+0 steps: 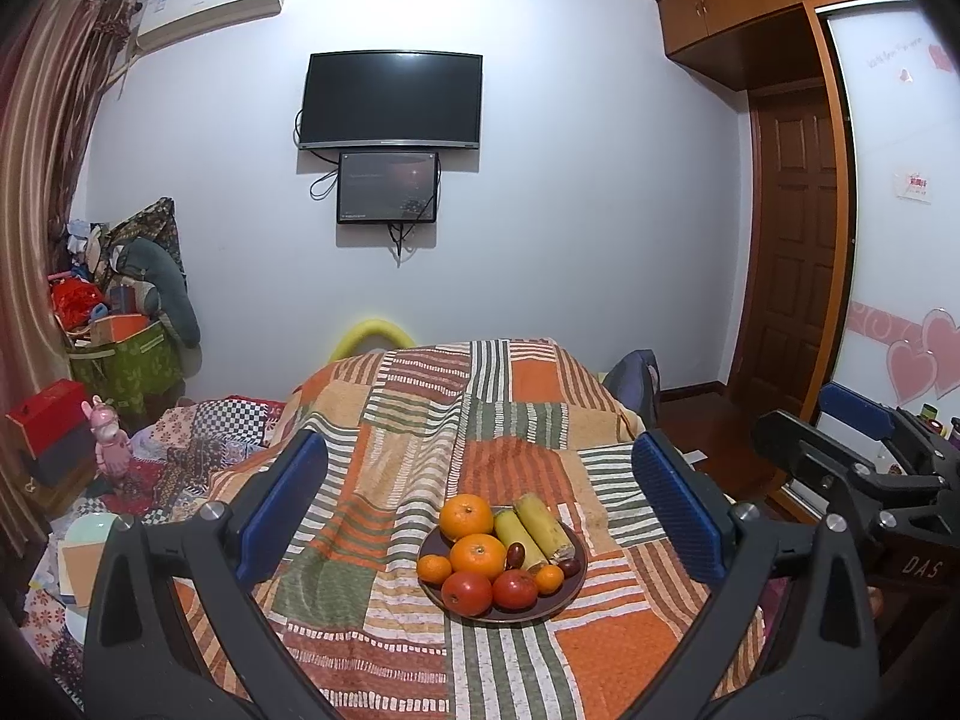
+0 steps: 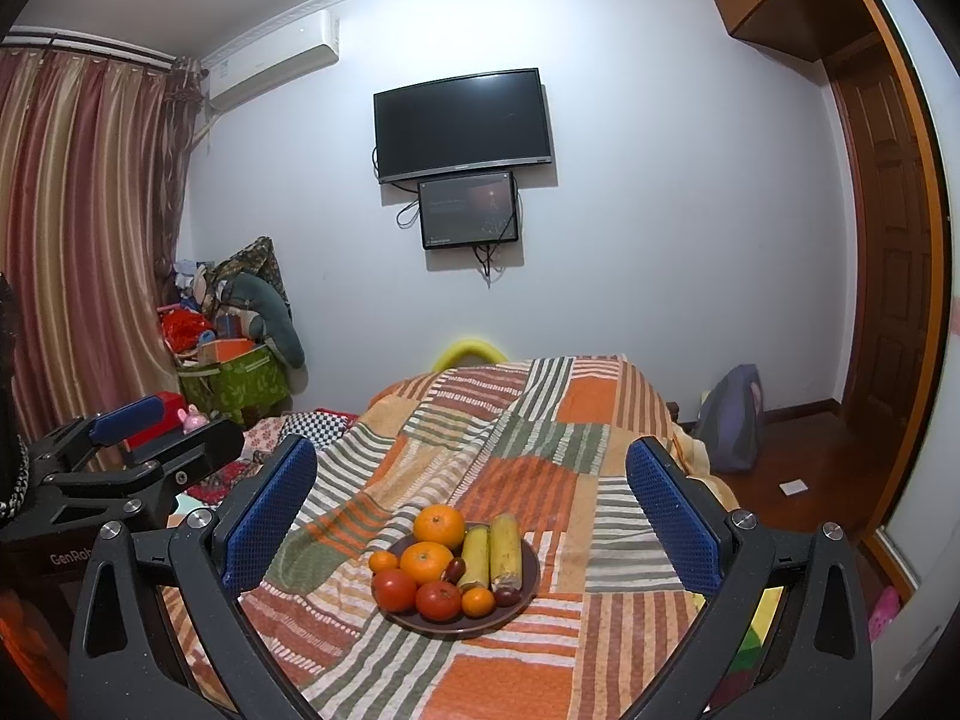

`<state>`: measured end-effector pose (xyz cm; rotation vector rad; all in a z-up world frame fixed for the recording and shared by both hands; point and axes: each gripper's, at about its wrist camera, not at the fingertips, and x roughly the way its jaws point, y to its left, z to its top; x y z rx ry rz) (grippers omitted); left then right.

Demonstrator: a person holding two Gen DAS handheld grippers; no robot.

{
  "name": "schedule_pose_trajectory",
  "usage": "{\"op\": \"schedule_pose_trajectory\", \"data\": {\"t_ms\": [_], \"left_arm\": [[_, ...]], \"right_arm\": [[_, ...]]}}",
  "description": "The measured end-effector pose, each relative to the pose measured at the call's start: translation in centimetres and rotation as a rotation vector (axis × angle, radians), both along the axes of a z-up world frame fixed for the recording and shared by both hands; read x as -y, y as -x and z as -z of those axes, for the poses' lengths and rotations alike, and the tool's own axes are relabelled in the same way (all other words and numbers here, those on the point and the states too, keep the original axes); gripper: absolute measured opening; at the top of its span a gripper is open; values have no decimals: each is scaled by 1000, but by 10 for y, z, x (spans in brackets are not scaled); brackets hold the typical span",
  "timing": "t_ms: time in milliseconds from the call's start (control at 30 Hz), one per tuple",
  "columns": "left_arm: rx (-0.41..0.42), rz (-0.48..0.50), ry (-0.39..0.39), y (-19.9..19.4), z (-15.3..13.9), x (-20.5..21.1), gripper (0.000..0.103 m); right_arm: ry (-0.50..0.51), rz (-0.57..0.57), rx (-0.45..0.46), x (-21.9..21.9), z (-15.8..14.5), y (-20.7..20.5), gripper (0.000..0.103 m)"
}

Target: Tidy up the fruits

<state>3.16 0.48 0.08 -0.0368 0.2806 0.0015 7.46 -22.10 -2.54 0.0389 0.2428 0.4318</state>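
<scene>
Seemingly at the very start or the very end of organizing; all fruit sits on the brown plate, nothing in transit; impossible to tell which from the pictures alone. Plate resting on the striped patchwork blanket, at the near middle of the covered surface, ahead of both grippers.

On the plate: two large oranges at the far left, one behind the other; two yellow-green sugarcane pieces lying side by side on the right; two red tomatoes along the near edge; small mandarins at the left edge and near right; dark red dates tucked between.

If picking is next, calls for a descent toward one piece from above; probably a top orange or a near tomato, with a gentle close on soft skin; round fruit likely to roll if nudged.

Left gripper: jaws spread wide, released, blue pads well apart, holding and touching nothing; plate framed between them, farther off.

Right gripper: likewise wide open, empty, touching nothing; hovers short of the plate.
</scene>
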Motion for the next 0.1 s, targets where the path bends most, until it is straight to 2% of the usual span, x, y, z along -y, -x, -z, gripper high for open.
{"op": "schedule_pose_trajectory", "data": {"t_ms": [100], "left_arm": [[-2,0,0,-1,0,0,103]], "right_arm": [[5,5,0,0,1,-2,103]]}}
